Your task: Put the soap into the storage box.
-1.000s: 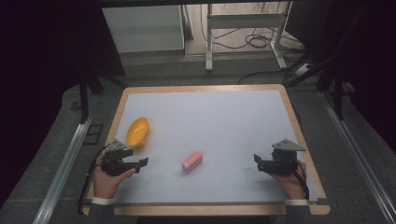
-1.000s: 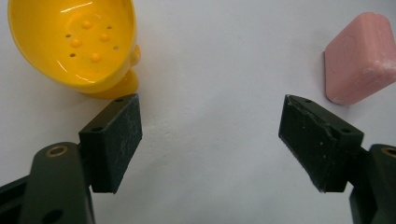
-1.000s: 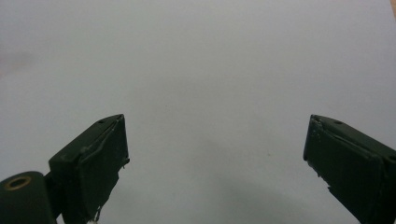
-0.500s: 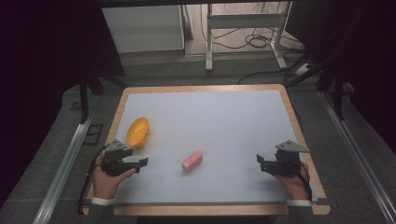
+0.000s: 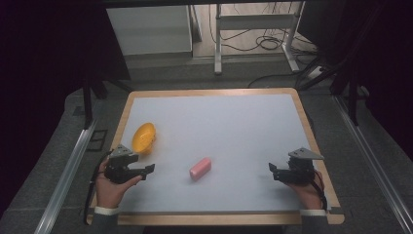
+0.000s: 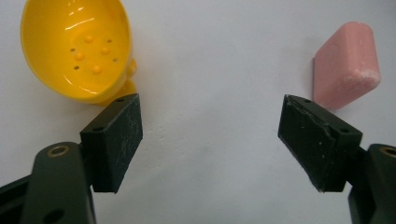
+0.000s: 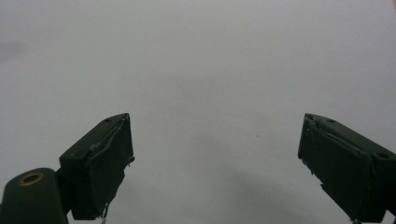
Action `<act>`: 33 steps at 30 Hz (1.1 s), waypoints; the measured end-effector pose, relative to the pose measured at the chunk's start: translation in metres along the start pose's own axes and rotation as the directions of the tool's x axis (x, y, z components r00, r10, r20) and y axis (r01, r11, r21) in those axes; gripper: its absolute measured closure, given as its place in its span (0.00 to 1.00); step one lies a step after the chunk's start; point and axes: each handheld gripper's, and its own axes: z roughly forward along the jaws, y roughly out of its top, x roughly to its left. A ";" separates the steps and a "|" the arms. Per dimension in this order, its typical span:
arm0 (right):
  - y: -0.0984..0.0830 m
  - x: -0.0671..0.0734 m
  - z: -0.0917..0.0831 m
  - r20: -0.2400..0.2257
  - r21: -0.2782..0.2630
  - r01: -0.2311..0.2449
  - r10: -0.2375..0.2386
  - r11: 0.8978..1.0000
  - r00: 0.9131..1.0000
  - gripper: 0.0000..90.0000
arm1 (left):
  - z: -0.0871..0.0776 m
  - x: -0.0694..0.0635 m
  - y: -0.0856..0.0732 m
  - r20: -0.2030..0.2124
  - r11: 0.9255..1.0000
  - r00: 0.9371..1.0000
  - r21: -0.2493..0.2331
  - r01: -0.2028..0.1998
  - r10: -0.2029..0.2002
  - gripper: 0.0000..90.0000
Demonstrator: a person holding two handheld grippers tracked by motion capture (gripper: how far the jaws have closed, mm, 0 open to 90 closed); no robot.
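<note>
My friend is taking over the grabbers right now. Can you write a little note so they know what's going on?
Left gripper: open, holding nothing, low at the table's left side.
Right gripper: open, holding nothing, at the right side.
Yellow bowl: just beyond the left gripper.
Pink block: lying mid-table, between the grippers, nearer the left.
Done: nothing picked up.
Left: probably grab the block, maybe for the bowl.

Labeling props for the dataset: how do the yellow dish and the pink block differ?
Colour and finish: the yellow dish is glossy; the pink block is matte with a whitish, worn end.
Shape: the dish is a hollow oval with small bumps and holes in its floor; the block is solid with flat faces.
Position: the dish lies near the table's left edge; the block lies nearer the middle.
Both rest on the white surface, untouched.
</note>
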 end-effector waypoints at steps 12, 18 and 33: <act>-0.002 -0.003 -0.002 0.015 0.002 -0.004 0.004 1.000 1.000 0.11 | -0.007 -0.007 0.015 0.010 1.000 1.000 -0.004 -0.026 0.026 0.25; -0.002 -0.005 -0.004 0.021 -0.006 -0.010 0.010 1.000 1.000 0.11 | -0.010 -0.010 0.023 0.005 0.999 0.999 -0.005 -0.036 0.036 0.25; -0.003 -0.007 -0.005 0.019 -0.010 -0.011 0.012 1.000 1.000 0.11 | -0.006 -0.024 0.035 0.021 0.996 0.996 0.027 -0.086 0.086 0.24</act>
